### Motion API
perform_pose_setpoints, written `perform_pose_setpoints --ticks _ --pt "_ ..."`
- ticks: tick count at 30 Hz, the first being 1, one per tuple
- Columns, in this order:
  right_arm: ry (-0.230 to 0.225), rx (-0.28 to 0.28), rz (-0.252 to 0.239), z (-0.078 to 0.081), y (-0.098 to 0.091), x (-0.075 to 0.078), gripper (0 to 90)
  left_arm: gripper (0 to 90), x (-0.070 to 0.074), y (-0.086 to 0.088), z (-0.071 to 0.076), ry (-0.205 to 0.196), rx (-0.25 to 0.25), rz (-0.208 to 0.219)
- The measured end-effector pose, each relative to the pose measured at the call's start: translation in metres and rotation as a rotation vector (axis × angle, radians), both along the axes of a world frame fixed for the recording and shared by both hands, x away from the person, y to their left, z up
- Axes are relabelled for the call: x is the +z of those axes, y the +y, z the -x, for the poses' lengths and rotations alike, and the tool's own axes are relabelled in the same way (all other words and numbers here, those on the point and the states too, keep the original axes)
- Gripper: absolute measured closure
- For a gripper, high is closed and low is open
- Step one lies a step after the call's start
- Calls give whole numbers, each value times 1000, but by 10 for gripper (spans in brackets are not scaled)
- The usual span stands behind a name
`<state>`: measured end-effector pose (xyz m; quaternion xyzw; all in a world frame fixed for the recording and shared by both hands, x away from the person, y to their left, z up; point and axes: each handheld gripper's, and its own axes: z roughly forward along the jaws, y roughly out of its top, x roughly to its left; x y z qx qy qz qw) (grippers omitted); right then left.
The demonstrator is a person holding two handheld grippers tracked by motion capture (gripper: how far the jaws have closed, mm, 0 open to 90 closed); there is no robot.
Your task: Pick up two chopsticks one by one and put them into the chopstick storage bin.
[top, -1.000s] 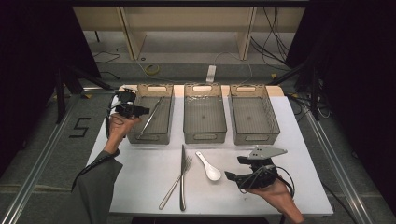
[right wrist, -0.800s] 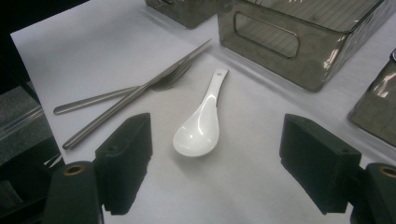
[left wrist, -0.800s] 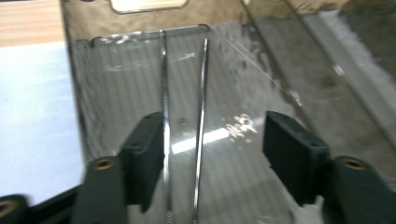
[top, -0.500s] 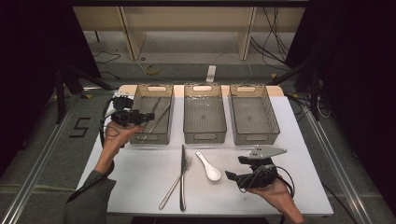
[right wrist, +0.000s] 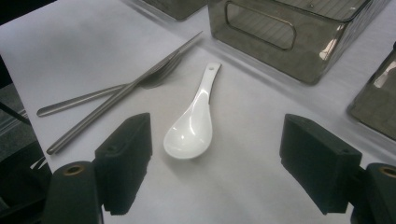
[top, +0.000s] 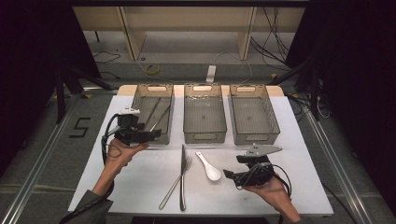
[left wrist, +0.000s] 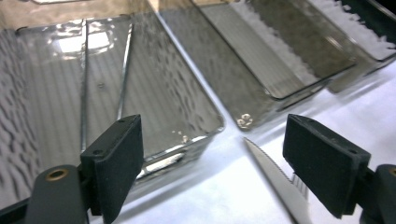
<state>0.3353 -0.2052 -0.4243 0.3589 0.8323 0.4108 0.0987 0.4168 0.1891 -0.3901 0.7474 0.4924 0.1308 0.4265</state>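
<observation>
**Now both claws are standing spread over the cutlery**

Nearest the person, the right gripper (top: pixel 229 175) is hovering low over the front right part of the white table (top: pixel 140 186), held in the right hand (top: pixel 273 191). Its jaws are standing wide apart with nothing between the pads. In the right gripper view the white spoon (right wrist: pixel 192 123) is lying on the table just ahead of those jaws, bowl toward them and handle pointing away, touched by neither pad. Just to the left of the spoon in the high view, the knife (top: pixel 182 175) and the fork (top: pixel 176 182) are lying side by side, crossing near their upper ends.

Farther back and to the left, the left hand (top: pixel 119 154) is holding the left gripper (top: pixel 156 134) at the near end of the left tray (top: pixel 140 95). Its jaws have just been opening and are now spread wide, with nothing pinched between them. In the left gripper view, two thin metal chopsticks (left wrist: pixel 105 77) are lying lengthwise inside that tray, beyond the left jaw, while the serrated tip of the knife is showing on the table by the right jaw.

Beyond that, the middle tray (top: pixel 204 135) and the right tray (top: pixel 254 137) are sitting in a row with the left one, along the far edge of the table.
</observation>
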Motion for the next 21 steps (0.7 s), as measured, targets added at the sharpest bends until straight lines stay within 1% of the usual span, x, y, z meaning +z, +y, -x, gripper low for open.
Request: perform_pose_setpoints --ticks 2,4,7,9,11,13,16,18,21 --pt "5 1 -3 -1 1 0 263 196 -2 0 5 -4 -15 22" --pt "8 2 -6 -3 3 -1 263 196 -4 1 10 -10 -26 29" --pt "19 2 -12 -5 7 -2 263 186 -8 0 15 -5 -41 40" --pt "25 4 -12 -7 9 -3 263 172 -11 1 19 -11 -53 36" --pt "25 4 -9 -8 10 -3 263 172 -12 1 23 -16 -58 52" --pt "28 5 -9 -9 10 -4 263 168 -13 0 27 -23 -68 52" --pt "32 2 -9 -11 12 -4 263 163 -13 -2 32 -26 -87 77" --pt "33 4 -5 -12 14 -4 263 163 -15 -5 36 -38 -91 71" --pt "36 4 0 -15 17 -5 263 163 -17 -7 41 -62 -95 21"
